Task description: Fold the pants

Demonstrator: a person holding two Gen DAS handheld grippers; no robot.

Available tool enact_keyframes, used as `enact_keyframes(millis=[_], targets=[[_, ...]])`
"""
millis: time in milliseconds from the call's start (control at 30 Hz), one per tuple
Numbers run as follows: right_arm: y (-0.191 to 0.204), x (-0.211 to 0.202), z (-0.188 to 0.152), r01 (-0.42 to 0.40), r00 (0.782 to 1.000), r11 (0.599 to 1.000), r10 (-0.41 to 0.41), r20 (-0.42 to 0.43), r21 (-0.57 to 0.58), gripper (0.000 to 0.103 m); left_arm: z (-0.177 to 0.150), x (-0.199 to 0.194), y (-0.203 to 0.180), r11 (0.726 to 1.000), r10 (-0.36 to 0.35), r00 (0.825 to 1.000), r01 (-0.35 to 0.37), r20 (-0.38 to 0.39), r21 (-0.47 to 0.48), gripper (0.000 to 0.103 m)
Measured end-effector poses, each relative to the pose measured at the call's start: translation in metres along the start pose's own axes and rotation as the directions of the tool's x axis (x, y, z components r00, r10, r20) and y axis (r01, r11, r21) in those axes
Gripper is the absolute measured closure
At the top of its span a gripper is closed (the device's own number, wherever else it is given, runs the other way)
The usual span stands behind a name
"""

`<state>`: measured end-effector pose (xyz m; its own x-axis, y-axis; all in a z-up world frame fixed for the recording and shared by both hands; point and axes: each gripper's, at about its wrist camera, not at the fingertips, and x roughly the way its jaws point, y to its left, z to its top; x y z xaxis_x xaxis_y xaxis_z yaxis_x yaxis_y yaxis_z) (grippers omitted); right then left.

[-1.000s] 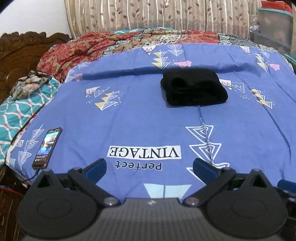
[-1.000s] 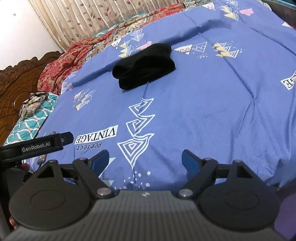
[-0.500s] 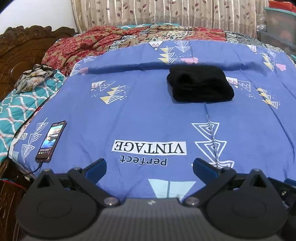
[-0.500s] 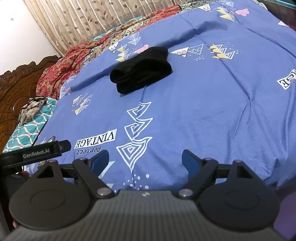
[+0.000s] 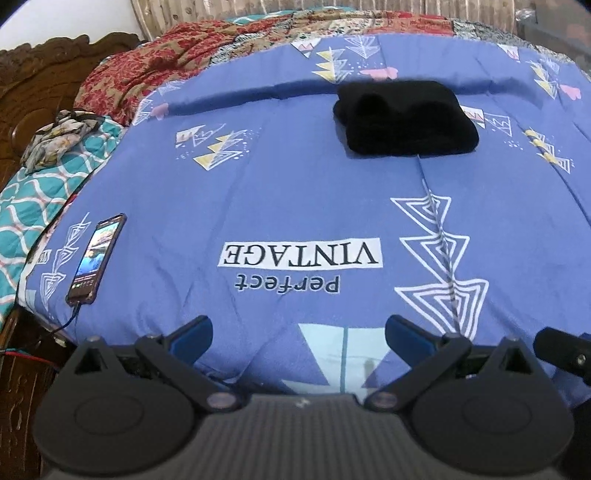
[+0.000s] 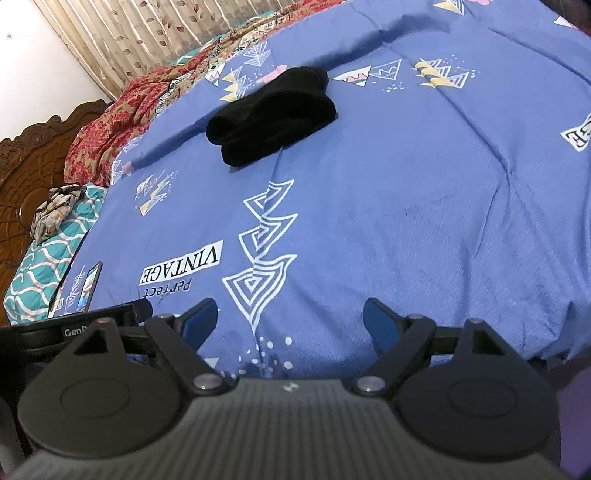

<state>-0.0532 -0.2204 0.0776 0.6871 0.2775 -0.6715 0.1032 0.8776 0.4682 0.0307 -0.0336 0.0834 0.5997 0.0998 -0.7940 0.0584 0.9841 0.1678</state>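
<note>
The black pants (image 5: 404, 120) lie folded into a compact bundle on the blue bedspread (image 5: 295, 192), far across the bed; they also show in the right wrist view (image 6: 271, 114). My left gripper (image 5: 297, 334) is open and empty at the bed's near edge, well short of the pants. My right gripper (image 6: 290, 319) is open and empty, also at the near edge, to the right of the left one, whose body (image 6: 70, 326) shows at the lower left of the right wrist view.
A phone (image 5: 96, 258) with a lit screen and a cable lies on the bedspread's left edge. A red patterned blanket (image 5: 155, 74) and a teal pillow (image 5: 33, 199) lie at the far left by the carved wooden headboard (image 5: 33, 81). Curtains (image 6: 147, 33) hang behind.
Both grippers have tilted down and edged in over the bed's near edge. The pants have not moved. Both grippers stay open.
</note>
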Motion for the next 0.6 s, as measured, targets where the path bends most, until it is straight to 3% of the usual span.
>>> enact_keyframes(millis=[600], targets=[[0.0004,-0.0038,0.0023,0.010,1.000,1.000,-0.010,0.009,-0.020,0.015,0.0001,0.0068,0.0050,1.000,0.000,1.000,0.000,-0.026,-0.003,0.000]])
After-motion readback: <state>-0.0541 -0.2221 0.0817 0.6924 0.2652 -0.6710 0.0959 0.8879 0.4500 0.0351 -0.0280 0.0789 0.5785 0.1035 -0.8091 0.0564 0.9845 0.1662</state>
